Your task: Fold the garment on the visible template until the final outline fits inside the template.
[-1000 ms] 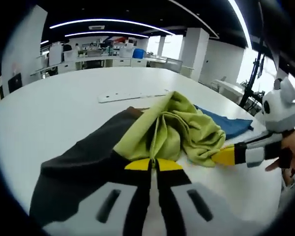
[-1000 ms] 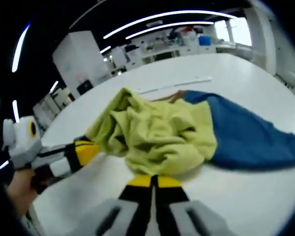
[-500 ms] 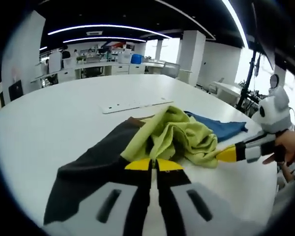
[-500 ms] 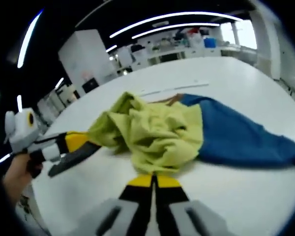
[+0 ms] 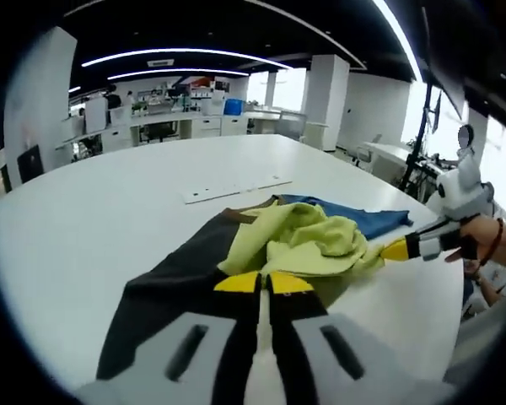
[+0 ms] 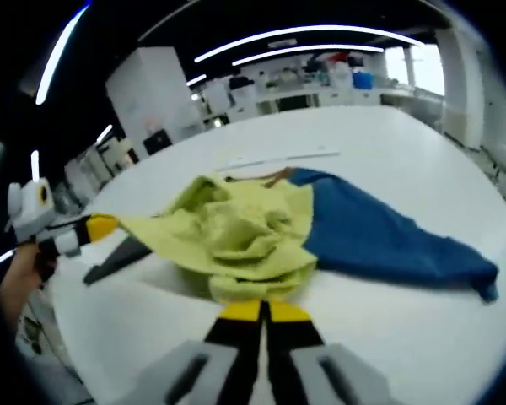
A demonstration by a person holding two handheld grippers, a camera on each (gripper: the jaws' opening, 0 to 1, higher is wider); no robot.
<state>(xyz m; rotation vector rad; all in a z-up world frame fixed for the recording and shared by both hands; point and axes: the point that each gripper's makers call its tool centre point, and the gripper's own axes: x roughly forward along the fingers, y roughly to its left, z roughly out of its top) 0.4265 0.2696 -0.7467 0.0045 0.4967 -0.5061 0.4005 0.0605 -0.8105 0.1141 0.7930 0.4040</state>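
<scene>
White surface [image 5: 84, 219] is seen carrying a dark template [image 5: 164, 295], with the yellow-green garment [image 6: 228, 240] bunched on and beside it, over a blue cloth [image 6: 379, 240]. Garment edges are clamped by the left hand-held gripper [image 5: 262, 283] and right hand-held gripper [image 6: 261, 312], both pressed together.

Table: a broad white table [image 5: 110, 194] with a rounded edge spreads across both views.
On the table: a long flat white strip [image 5: 236, 187] lies toward the far side.
Ceiling: dark, crossed by long curved light strips [image 5: 185, 52].
Pillars: white square columns [image 5: 354, 110] stand beyond the table.
Windows: bright panes [image 5: 291, 89] glow at the far wall.
Far end: white desks [image 5: 194, 125] with clutter, a blue bin [image 5: 234, 105] among it.
Cabinet: a tall white block [image 6: 148, 97] stands by the far wall.
</scene>
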